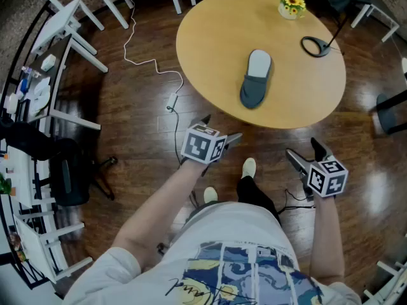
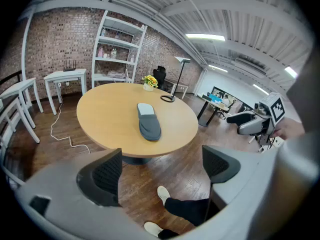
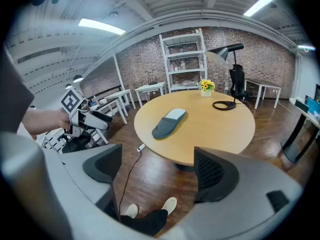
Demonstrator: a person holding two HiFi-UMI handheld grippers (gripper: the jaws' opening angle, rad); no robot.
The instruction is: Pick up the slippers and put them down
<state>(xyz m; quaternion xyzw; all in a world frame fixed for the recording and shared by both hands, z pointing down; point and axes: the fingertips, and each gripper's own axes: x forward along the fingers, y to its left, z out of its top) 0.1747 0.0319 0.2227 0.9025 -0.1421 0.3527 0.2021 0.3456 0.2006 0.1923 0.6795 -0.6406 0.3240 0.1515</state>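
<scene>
One grey slipper with a pale insole lies alone on the round wooden table, toe toward me. It also shows in the left gripper view and the right gripper view. My left gripper hangs open just short of the table's near edge, above the floor, nothing between its jaws. My right gripper is also open and empty, below the table's near-right edge. Both are well short of the slipper. I see no second slipper.
A small pot of yellow flowers and a black ring-shaped lamp base stand at the table's far side. A white cable trails over the dark wooden floor. White tables and a cluttered rack line the left. My white shoes show below.
</scene>
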